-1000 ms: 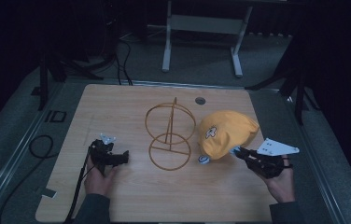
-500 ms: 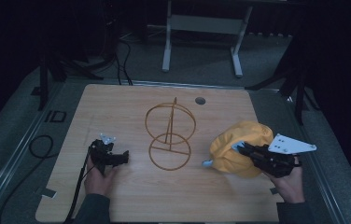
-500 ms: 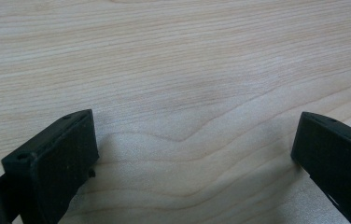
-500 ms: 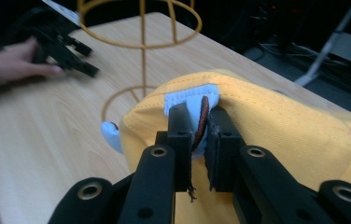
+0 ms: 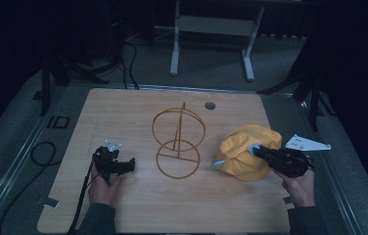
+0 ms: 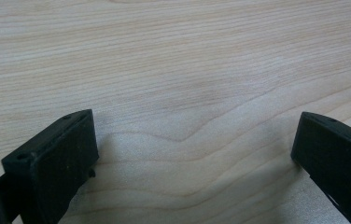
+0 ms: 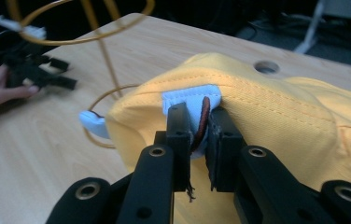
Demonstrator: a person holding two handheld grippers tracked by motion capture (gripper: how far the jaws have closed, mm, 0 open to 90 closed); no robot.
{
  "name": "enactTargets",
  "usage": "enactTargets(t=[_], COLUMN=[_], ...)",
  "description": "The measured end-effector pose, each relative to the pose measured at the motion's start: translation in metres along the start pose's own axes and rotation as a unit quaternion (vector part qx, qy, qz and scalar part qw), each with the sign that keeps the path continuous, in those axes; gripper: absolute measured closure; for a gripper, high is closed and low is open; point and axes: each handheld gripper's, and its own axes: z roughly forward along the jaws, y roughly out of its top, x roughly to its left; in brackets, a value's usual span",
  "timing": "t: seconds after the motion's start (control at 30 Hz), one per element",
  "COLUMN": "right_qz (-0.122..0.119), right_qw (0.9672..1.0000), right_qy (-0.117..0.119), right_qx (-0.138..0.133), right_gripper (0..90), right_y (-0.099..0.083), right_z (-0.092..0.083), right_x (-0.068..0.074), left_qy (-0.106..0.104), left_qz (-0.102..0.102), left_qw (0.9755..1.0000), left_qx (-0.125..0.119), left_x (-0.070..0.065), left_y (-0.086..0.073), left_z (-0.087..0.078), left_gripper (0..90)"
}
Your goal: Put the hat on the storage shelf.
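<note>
**Yellow cap lifted clear of the wire stand and carried right**

Yellow fabric now sits well to the right of where it lay a second ago: the cap (image 5: 248, 152) was then touching the right side of the wire stand (image 5: 178, 142), and it has since been pulled away, so a strip of bare desk (image 5: 123, 112) shows between the two. The right gripper (image 5: 259, 150) has drawn it to the right and slightly up, and the cap looks bunched and partly raised off the wood instead of lying flat. I judge this to mean the pick-up has succeeded and the carrying stage has begun, probably toward hanging the cap on the stand.

In the right gripper view the jaws are pinched nearly together on the cap's pale blue tab (image 7: 193, 99) at its near edge, with the yellow crown spreading away beyond the fingertips (image 7: 178, 122) and the pale blue brim tip (image 7: 92, 122) poking out to the left. So the cap hangs off the front of the gripper, toward the stand.

The left gripper (image 5: 126, 165) has not moved; it rests on the desk left of the stand, jaws wide apart over bare wood, holding nothing.
</note>
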Motion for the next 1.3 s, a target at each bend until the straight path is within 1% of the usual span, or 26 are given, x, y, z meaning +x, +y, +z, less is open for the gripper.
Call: enactTargets(t=[0.03, 0.1, 0.17, 0.23, 0.3, 0.4, 0.53, 0.57, 0.63, 0.67, 0.73, 0.77, 0.8, 0.87, 0.9, 0.93, 1.0, 1.03, 1.07, 1.1, 1.13, 1.17, 1.2, 1.23, 1.27, 1.3], right_qz=[0.006, 0.019, 0.027, 0.034, 0.031, 0.024, 0.017, 0.017, 0.017, 0.012, 0.000, 0.000, -0.009, -0.011, -0.020, -0.036, -0.049, -0.049, -0.066, -0.072, -0.072, -0.082, -0.086, -0.086, -0.098, -0.098], right_qw=[0.9999, 0.9991, 0.9980, 0.9966, 0.9940, 0.9917, 0.9904, 0.9904, 0.9907, 0.9909, 0.9905, 0.9905, 0.9906, 0.9908, 0.9905, 0.9883, 0.9869, 0.9869, 0.9845, 0.9839, 0.9839, 0.9818, 0.9807, 0.9807, 0.9774, 0.9774], right_qy=[-0.010, -0.033, -0.046, -0.058, -0.080, -0.097, -0.112, -0.112, -0.117, -0.116, -0.115, -0.115, -0.107, -0.102, -0.096, -0.095, -0.089, -0.089, -0.085, -0.082, -0.082, -0.075, -0.074, -0.074, -0.069, -0.069], right_qx=[0.003, 0.018, 0.035, 0.049, 0.068, 0.081, 0.079, 0.079, 0.068, 0.067, 0.075, 0.075, 0.085, 0.088, 0.096, 0.113, 0.125, 0.125, 0.139, 0.142, 0.142, 0.154, 0.159, 0.159, 0.174, 0.174], right_gripper=[80.5, 79.6, 77.8, 72.9, 68.5, 63.6, 58.3, 58.3, 57.2, 57.2, 57.1, 57.1, 57.1, 57.1, 56.9, 56.9, 56.9, 56.9, 56.8, 56.8, 56.8, 56.8, 56.7, 56.7, 56.4, 56.4], right_y=[-0.002, -0.007, -0.012, -0.016, -0.019, -0.022, -0.020, -0.020, -0.015, -0.013, -0.008, -0.008, -0.005, -0.004, -0.002, 0.001, 0.004, 0.004, 0.009, 0.010, 0.010, 0.014, 0.015, 0.015, 0.018, 0.018], right_z=[0.001, 0.003, 0.005, 0.007, 0.008, 0.006, -0.001, -0.001, -0.008, -0.010, -0.011, -0.011, -0.009, -0.009, -0.006, -0.002, 0.001, 0.001, 0.004, 0.005, 0.005, 0.008, 0.008, 0.008, 0.011, 0.011], right_x=[-0.005, -0.014, -0.021, -0.026, -0.028, -0.028, -0.027, -0.027, -0.028, -0.028, -0.028, -0.028, -0.028, -0.028, -0.027, -0.025, -0.024, -0.024, -0.023, -0.023, -0.023, -0.024, -0.024, -0.024, -0.025, -0.025], left_qy=[0.000, 0.000, 0.000, 0.000, 0.000, 0.000, 0.000, 0.000, 0.000, 0.000, 0.000, 0.000, 0.000, 0.000, 0.000, 0.000, 0.000, 0.000, 0.000, 0.000, 0.000, 0.000, 0.000, 0.000, 0.000, 0.000], left_qz=[0.000, 0.000, 0.000, 0.000, 0.000, 0.000, 0.000, 0.000, 0.000, 0.000, 0.000, 0.000, 0.000, 0.000, 0.000, 0.000, -0.001, 0.000, 0.000, 0.000, 0.000, 0.000, 0.000, 0.000, 0.000, 0.000], left_qw=[1.0000, 1.0000, 1.0000, 1.0000, 1.0000, 1.0000, 1.0000, 1.0000, 1.0000, 1.0000, 1.0000, 1.0000, 1.0000, 1.0000, 1.0000, 1.0000, 1.0000, 1.0000, 1.0000, 1.0000, 1.0000, 1.0000, 1.0000, 1.0000, 1.0000, 1.0000], left_qx=[0.000, 0.000, 0.000, 0.000, 0.000, 0.000, 0.000, 0.000, 0.000, 0.000, 0.000, 0.000, 0.000, 0.000, 0.000, 0.000, 0.000, 0.000, 0.000, 0.000, 0.000, 0.000, 0.000, 0.000, 0.000, 0.000], left_x=[0.000, 0.000, 0.000, 0.000, 0.000, 0.000, 0.000, 0.000, 0.000, 0.000, 0.000, 0.000, 0.000, 0.000, 0.000, 0.000, 0.000, 0.000, 0.000, 0.000, 0.000, 0.000, 0.000, 0.000, 0.000, 0.000], left_y=[0.000, 0.000, 0.000, 0.000, 0.000, 0.000, 0.000, 0.000, 0.000, 0.000, 0.000, 0.000, 0.000, 0.000, 0.000, 0.000, 0.000, 0.000, 0.000, 0.000, 0.000, 0.000, 0.000, 0.000, 0.000, 0.000], left_z=[0.000, 0.000, 0.000, 0.000, 0.000, 0.000, 0.000, 0.000, 0.000, 0.000, 0.000, 0.000, 0.000, 0.000, 0.000, 0.000, 0.000, 0.000, 0.000, 0.000, 0.000, 0.000, 0.000, 0.000, 0.000, 0.000], left_gripper=[0.4, 0.4, 0.4, 0.4, 0.4, 0.4, 0.4, 0.4, 0.4, 0.4, 0.4, 0.4, 0.4, 0.4, 0.4, 0.4, 0.4, 0.4, 0.4, 0.4, 0.4, 0.4, 0.4, 0.4, 0.3, 0.4])
